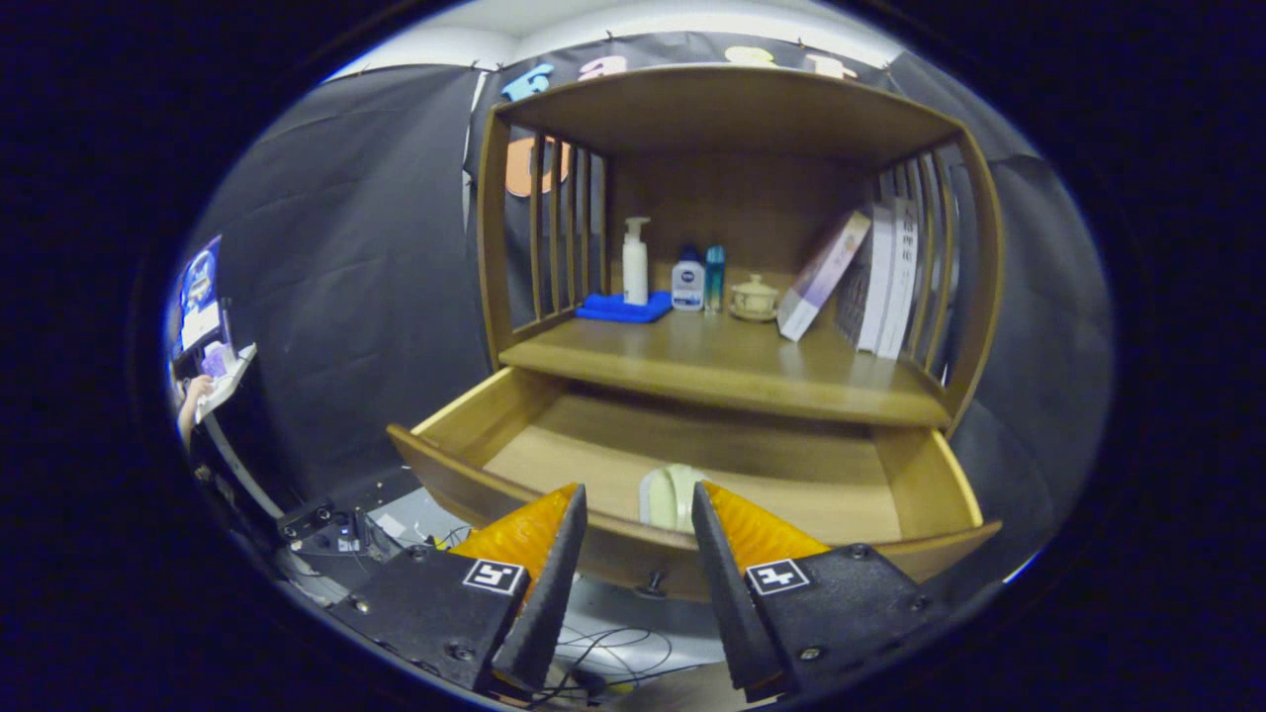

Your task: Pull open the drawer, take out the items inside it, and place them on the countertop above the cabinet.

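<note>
The drawer (692,465) is pulled open. The fingers (638,514) are spread wide with nothing in them, lined up to grab the pale thing (671,496) inside.

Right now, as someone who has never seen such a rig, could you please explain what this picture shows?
A person carries a hand-held two-finger gripper, and the camera rides on it, looking forward along its fingers. They are open and hold nothing. Ahead stands a wooden cabinet whose drawer is pulled open. A pale item lies inside it, just beyond the fingertips. On the countertop above sit a blue cloth, a pump bottle, two small bottles, a lidded cup and some books.
</note>
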### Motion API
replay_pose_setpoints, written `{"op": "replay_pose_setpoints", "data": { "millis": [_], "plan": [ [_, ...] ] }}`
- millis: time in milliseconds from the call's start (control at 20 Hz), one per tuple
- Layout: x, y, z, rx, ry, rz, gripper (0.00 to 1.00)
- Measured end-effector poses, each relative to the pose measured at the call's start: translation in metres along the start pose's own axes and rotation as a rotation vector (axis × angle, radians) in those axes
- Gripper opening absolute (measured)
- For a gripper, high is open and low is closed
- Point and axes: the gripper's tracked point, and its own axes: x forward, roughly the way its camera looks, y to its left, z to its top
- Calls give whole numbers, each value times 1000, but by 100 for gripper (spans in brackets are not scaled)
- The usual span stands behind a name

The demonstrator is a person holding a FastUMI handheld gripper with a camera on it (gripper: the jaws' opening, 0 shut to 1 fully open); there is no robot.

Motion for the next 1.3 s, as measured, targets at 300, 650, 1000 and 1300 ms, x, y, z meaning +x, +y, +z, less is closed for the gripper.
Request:
{"op": "replay_pose_setpoints", "data": {
  "millis": [300,650,1000,1300],
  "plan": [
    [42,-16,12,-20,87,4,86],
    [92,-37,-11,41,268,8,87],
    [111,-33,-35,28,428,65,82],
    [122,-32,-56,26,533,57,66]
  ]
}}
